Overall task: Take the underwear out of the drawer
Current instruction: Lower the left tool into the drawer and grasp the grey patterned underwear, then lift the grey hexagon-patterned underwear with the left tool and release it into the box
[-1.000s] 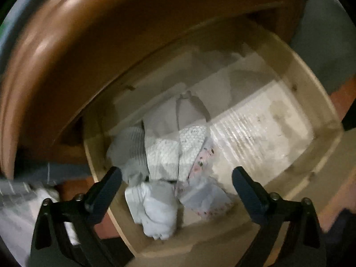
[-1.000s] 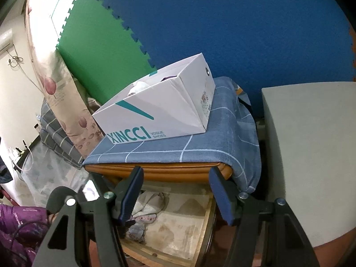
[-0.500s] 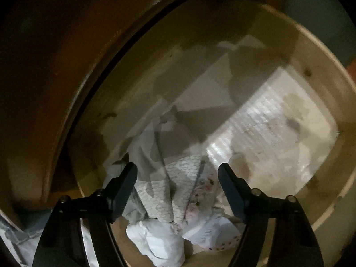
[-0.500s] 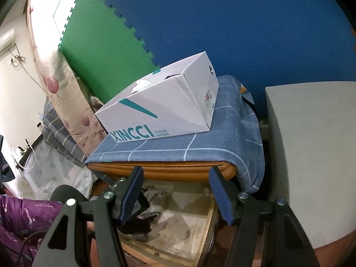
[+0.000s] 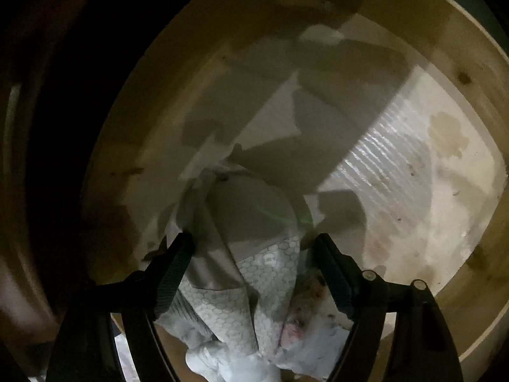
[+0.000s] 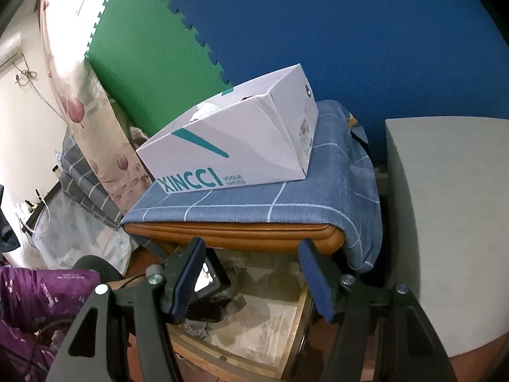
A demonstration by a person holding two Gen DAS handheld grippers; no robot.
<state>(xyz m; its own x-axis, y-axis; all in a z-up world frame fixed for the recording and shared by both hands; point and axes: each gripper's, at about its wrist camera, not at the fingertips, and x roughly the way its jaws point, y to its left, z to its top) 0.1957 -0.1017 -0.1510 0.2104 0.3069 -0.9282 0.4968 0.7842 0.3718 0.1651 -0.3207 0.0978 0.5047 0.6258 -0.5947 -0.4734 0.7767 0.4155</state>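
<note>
The wooden drawer stands open, lined with pale stained paper. A heap of underwear lies at its near left: a grey pair, a white pair with a pebble print, and a floral one. My left gripper is open inside the drawer, its fingers either side of the heap, just above it. My right gripper is open and empty, held above the drawer's front, apart from it. In the right wrist view the left gripper's body hides most of the heap.
A white XINCCI shoebox sits on a blue checked cloth over the brown cabinet top. A grey block stands to the right. A purple sleeve is at the left. Blue and green foam mats line the wall.
My left gripper has moved down and forward into the drawer, closing in on the underwear heap, still open. The right gripper has barely moved.
</note>
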